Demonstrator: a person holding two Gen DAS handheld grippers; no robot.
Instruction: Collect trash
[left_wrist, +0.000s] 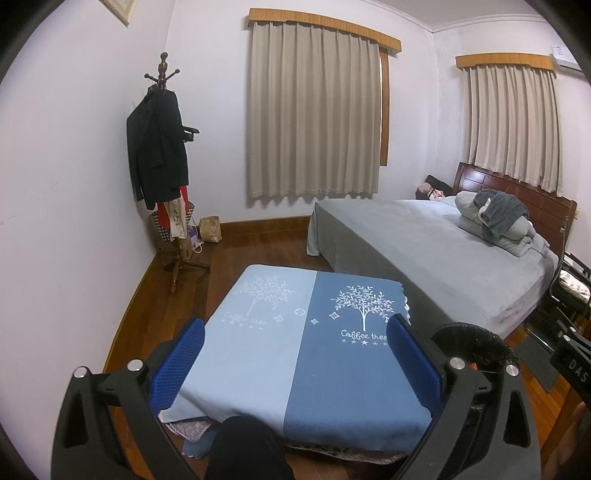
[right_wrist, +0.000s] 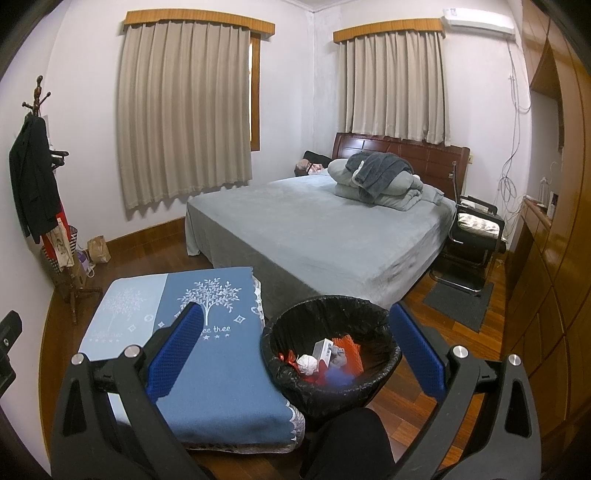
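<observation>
A bin with a black bag liner (right_wrist: 284, 325) stands on the floor to the right of a low table covered with a two-tone blue cloth (right_wrist: 214, 373). Inside the bin lie a white crumpled ball (right_wrist: 307, 363), a small white box (right_wrist: 324, 349), orange-red scraps (right_wrist: 347, 350) and a blue piece (right_wrist: 336, 377). My right gripper (right_wrist: 295, 328) is open above the bin and the table edge, holding nothing. My left gripper (left_wrist: 295, 338) is open over the blue cloth (left_wrist: 295, 354), also holding nothing. The bin's rim (left_wrist: 469, 334) shows past the left gripper's right finger.
A grey-covered bed (right_wrist: 314, 229) with folded bedding fills the middle of the room. A coat stand (left_wrist: 162, 147) with a dark jacket is in the left corner, with bags (left_wrist: 210, 229) at its foot. A black chair (right_wrist: 469, 240) and wooden cabinets (right_wrist: 546, 258) line the right side.
</observation>
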